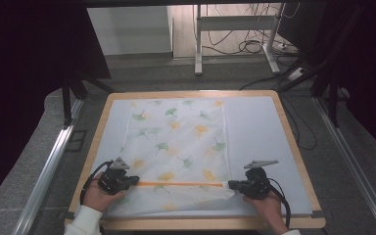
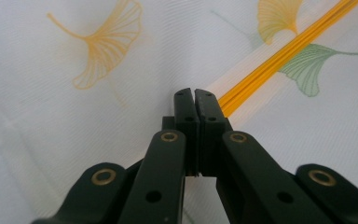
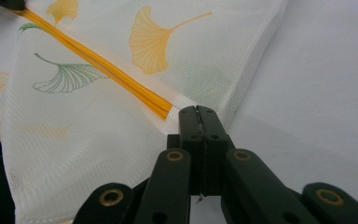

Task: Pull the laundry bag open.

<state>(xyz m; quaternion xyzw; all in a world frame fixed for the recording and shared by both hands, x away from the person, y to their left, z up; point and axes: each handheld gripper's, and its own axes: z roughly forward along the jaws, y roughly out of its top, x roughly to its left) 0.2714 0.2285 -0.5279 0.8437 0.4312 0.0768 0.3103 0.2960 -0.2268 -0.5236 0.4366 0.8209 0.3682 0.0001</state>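
We've got a white mesh bag (image 1: 176,147) w/ ginkgo-leaf print lying flat on the bench (image 1: 254,132), long side running away from us, on a pale sheet that covers the bench top. An orange zip strip (image 1: 181,184) runs across the bag near its front end, stretched straight btw the two tongs. Left tongs (image 1: 136,181) sit at the strip's left end; in the left gripper view the jaws are pressed together, tips down on the fabric right where the orange strip (image 2: 279,60) starts, so they look clamped on the bag at that end, though the exact bit pinched is hidden by the jaws. Right tongs (image 1: 231,184) are at the strip's right end, by the bag's right edge; in the right gripper view the jaws are closed too, gripping the white hem (image 3: 179,105) just past the end of the orange strip (image 3: 98,63). Our hands hold both tools low, near the front edge of the bench. The bag's front part, below the strip, looks slightly lifted and creased.
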